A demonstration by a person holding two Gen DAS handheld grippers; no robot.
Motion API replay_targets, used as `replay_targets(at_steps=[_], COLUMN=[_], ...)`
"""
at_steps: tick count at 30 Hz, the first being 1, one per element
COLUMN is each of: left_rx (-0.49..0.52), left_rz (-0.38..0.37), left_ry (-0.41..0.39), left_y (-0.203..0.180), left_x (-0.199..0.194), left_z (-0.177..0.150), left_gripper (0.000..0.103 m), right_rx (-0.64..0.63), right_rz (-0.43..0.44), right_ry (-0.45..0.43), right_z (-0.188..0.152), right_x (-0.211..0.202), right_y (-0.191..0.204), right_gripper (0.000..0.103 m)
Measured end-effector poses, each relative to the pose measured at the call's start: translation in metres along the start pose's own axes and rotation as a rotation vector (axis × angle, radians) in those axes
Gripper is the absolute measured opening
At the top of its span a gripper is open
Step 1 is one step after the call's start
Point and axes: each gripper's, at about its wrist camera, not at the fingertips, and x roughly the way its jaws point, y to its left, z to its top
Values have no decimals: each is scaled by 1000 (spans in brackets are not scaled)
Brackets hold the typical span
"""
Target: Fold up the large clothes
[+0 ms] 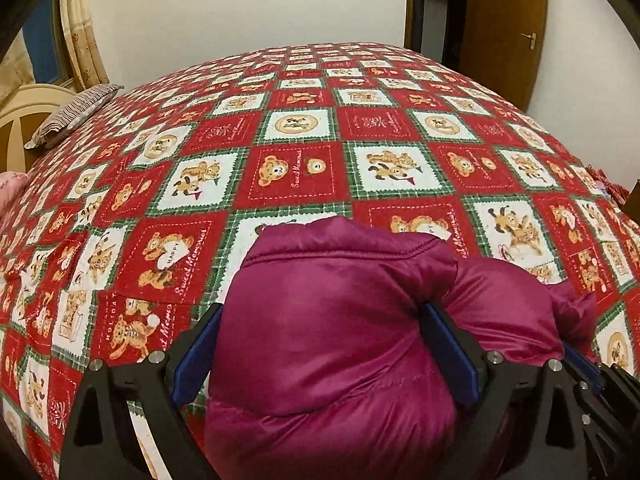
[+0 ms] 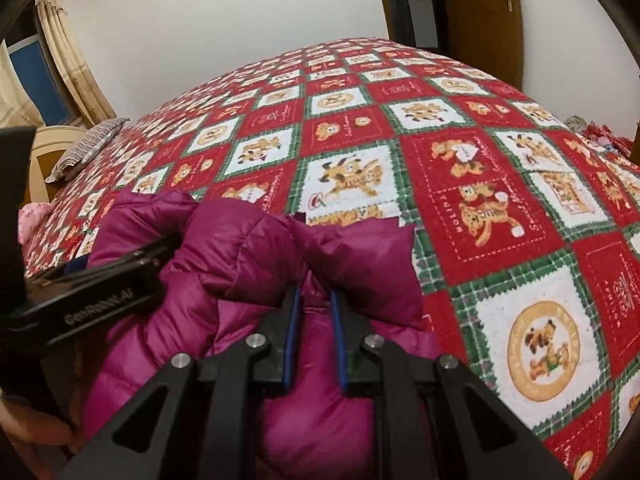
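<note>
Magenta nylon shell, quilted and puffy: one down jacket [image 1: 332, 320] bunched in a mound at the near edge of the bed, lying on the red-and-white teddy-bear bedspread [image 1: 304, 168]. Judged light for its bulk, very soft, springy; the shiny shell looks slippery, so a shallow pinch would likely slide off. Best holds appear to be stitched seams or a hem, where fabric is thinner and doubled, rather than a fat baffle. Left gripper [image 1: 320, 344]: jaws spread wide, straddling a thick puffed lobe; the blue pads [image 1: 448, 344] sit at its flanks, the right one touching the fabric, but no squeeze shows, so I read it as not gripping. Right gripper [image 2: 314, 332]: jaws nearly together, clamped on a thin fold of the jacket near the mound's middle. Count: one jacket, two grippers, one striped pillow [image 1: 74, 114] far left at the headboard, one wooden door [image 1: 504, 36] behind the bed.
</note>
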Motion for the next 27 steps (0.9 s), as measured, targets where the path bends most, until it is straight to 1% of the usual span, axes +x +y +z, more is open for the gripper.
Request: replay_targets(at_steps=[6, 11, 14, 15, 17, 19, 20, 22, 23, 24, 25, 26, 27], left_rx=[-31, -34, -54, -68, -131, -209, -237, -253, -249, -243, -232, -221, -212], left_rz=[-31, -32, -62, -85, -173, -270, -301, -317, -318, -317, -313, -312, -309], left_ry=[22, 23, 32, 39, 82, 111, 104, 72, 58, 50, 41, 29, 17], left_y=[4, 3, 9, 12, 27, 47, 57, 74, 81, 86, 93, 100, 106], left_x=[9, 9, 7, 6, 0, -15, -24, -47, -57, -65, -75, -84, -92], left_z=[1, 1, 1, 1, -3, -12, -17, -30, -37, -42, -49, -56, -63], left_gripper=[98, 98, 98, 98, 98, 97, 97, 97, 97, 97, 97, 97, 97], right_rx=[18, 21, 17, 11, -1, 23, 41, 81, 88, 90, 85, 78, 66], right_rz=[17, 13, 4, -4, -19, 1, 19, 68, 79, 94, 103, 112, 117], right_ry=[-9, -19, -20, -19, -19, -16, -14, -36, -54, -83, -98, -109, -119], right_z=[0, 0, 0, 0, 0, -2, -4, -9, -11, -17, -21, -25, -32], right_x=[2, 3, 1, 0, -3, -11, -17, -42, -52, -71, -84, -96, -114], right_y=[-4, -4, -2, -2, 1, -3, -7, -16, -18, -23, -26, -29, -34], right_gripper=[17, 17, 17, 17, 17, 18, 19, 25, 33, 38, 46, 51, 53])
